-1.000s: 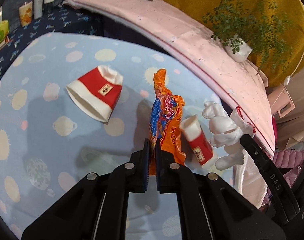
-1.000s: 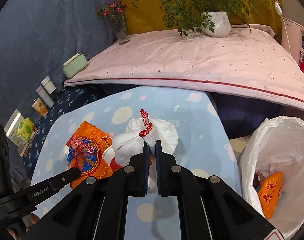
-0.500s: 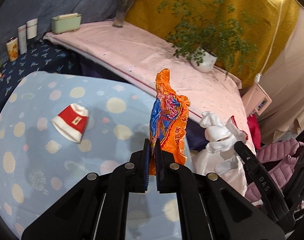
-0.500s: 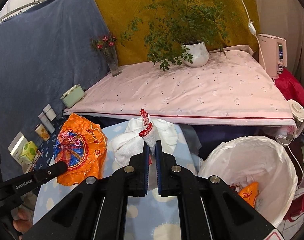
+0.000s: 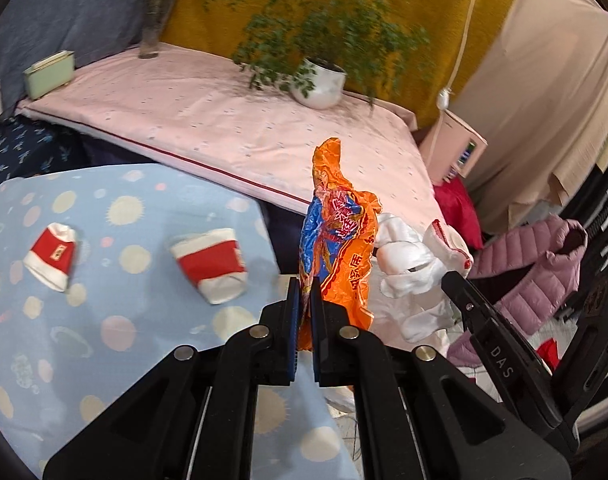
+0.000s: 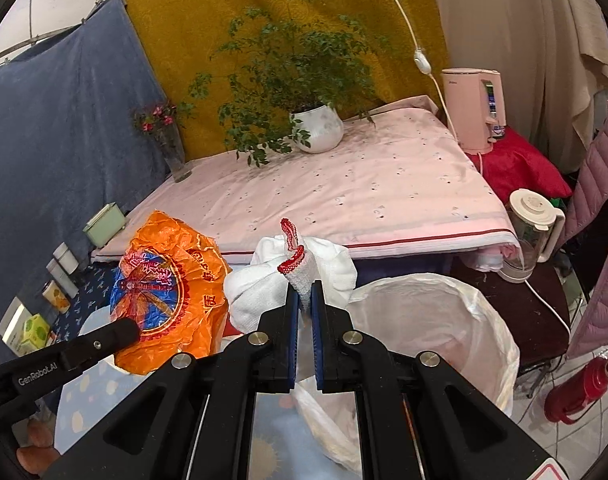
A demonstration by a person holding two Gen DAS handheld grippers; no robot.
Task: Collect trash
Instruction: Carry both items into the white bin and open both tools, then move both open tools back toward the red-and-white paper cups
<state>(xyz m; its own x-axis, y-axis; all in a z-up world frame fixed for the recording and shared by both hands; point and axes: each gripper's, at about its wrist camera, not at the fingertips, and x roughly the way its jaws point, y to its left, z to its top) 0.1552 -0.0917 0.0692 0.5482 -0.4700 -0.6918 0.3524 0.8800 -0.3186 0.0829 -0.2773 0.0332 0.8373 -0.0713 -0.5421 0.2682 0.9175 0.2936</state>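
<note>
My left gripper is shut on an orange and blue snack wrapper, held upright in the air past the table's right edge. The wrapper also shows in the right wrist view. My right gripper is shut on a white work glove with a red cuff, held above the near rim of a bin lined with a white bag. The glove hangs just right of the wrapper in the left wrist view. Two red and white paper cups lie on the blue patterned table.
A table with a pink cloth stands behind, bearing a potted plant, a flower vase and a green box. A pink appliance, a kettle, a pink jacket and a red flask are at the right.
Both grippers rose and swung right, off the table toward the bin, carrying the wrapper and the glove. The bin now lies right in front of the right gripper.
</note>
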